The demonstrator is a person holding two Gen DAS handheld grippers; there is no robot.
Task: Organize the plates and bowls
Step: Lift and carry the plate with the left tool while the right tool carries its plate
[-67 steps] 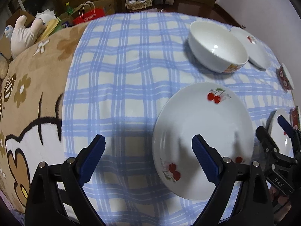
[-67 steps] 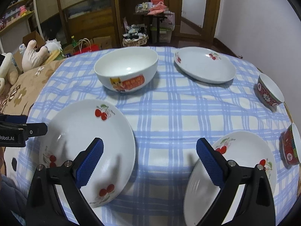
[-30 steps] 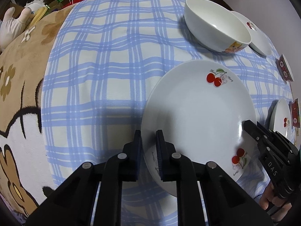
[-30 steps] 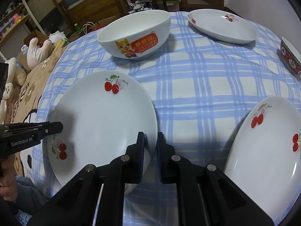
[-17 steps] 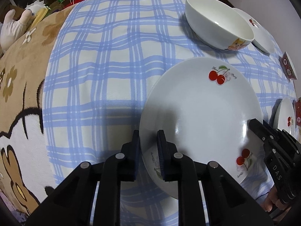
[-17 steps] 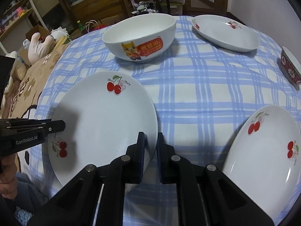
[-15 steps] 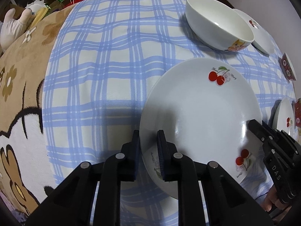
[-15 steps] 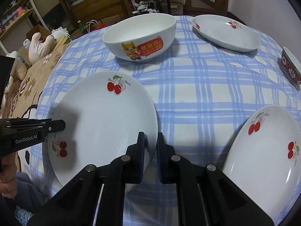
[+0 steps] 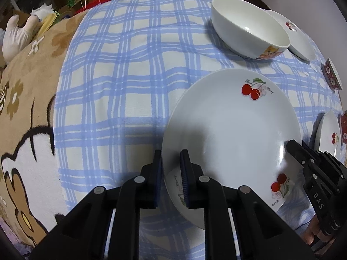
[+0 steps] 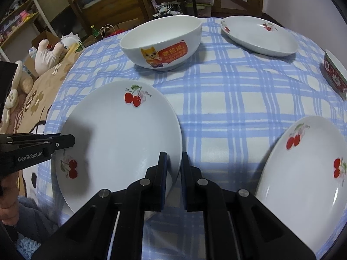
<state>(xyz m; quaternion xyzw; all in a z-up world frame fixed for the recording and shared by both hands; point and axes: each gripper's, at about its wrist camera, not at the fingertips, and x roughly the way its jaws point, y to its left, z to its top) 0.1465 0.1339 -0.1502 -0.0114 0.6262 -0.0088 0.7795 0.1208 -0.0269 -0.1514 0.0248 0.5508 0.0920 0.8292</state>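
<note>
Round desk (image 10: 227,99) draped in a blue-and-white checked tablecloth (image 9: 121,69), with a tan cartoon-print blanket (image 9: 23,99) alongside at the left edge.

On the near left part of the cloth, a white cherry-print plate (image 9: 234,134), pinched from both sides. At its near left rim, left gripper (image 9: 171,173) drawn in tight on the edge, one blue pad under the rim and one on the plate's face. At the opposite rim, right gripper (image 10: 173,171) likewise clamped on the edge, one pad on each side, jaws nearly together. Whether lifted or resting on the cloth, cannot tell.

Beyond it, well apart, a large white bowl (image 10: 161,43) with an orange cartoon-dog label, upright on the cloth. Just beside that bowl toward the far right, a second cherry-print plate (image 10: 258,34). At the near right in the right wrist view, a third cherry-print plate (image 10: 303,177), apart from the held one with bare cloth between.

At the right edge, a small red patterned bowl (image 10: 335,73), cut off by the frame. Beside the third plate in the left wrist view, another red bowl (image 9: 343,127), barely visible.

Off the desk at the left, a pale plush toy (image 10: 49,54) lying near the blanket. Low at the left of the right wrist view, a hand (image 10: 8,197) gripping the left tool's handle.
</note>
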